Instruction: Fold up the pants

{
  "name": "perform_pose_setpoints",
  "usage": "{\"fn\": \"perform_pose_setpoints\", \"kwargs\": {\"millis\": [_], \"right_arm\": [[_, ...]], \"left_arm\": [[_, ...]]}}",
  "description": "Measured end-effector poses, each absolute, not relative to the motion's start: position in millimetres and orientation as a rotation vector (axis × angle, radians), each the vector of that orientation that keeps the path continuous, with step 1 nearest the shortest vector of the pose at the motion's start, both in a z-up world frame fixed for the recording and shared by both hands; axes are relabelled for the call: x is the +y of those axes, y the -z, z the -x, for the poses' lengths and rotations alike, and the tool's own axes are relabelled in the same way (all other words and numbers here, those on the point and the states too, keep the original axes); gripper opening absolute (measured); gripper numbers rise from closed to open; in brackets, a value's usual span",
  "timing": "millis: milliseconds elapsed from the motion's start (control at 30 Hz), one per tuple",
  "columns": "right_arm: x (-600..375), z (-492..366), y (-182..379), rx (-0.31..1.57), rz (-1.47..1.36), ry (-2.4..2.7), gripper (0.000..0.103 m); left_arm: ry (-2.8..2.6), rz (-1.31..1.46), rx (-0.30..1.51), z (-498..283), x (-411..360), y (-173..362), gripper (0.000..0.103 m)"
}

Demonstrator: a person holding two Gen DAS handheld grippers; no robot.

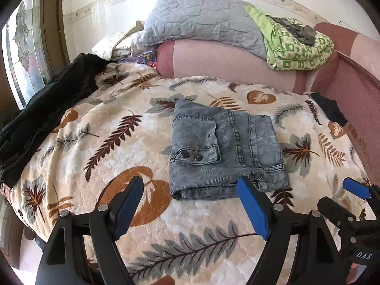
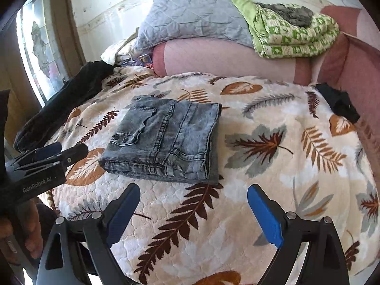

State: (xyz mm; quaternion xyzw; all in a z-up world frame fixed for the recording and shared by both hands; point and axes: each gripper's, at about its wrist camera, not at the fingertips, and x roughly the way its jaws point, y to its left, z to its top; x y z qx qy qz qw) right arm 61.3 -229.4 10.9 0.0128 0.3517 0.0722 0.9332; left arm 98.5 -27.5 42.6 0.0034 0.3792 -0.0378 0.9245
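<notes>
Pants sit folded into a compact block, centre of the left-wrist frame, on the leaf-print blanket on the bed. Left tongs wide open, empty, just short of its near edge. Right tongs wide open, empty; block lies up-left. Left is nearer.

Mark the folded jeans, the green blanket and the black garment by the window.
folded jeans (image 1: 223, 147): left wrist view, centre of top layer.
green blanket (image 2: 296, 38): right wrist view, patterned top.
black garment (image 1: 47, 111): left wrist view, middle.
</notes>
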Motion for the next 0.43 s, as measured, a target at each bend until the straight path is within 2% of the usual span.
{"fn": "perform_pose_setpoints", "kwargs": {"millis": [433], "right_arm": [[-227.1,-69.3,-14.7,0.720,0.007,-0.147,0.094]], "left_arm": [[0.104,-0.043,0.754,-105.4,-42.2,-46.9,0.082]]}}
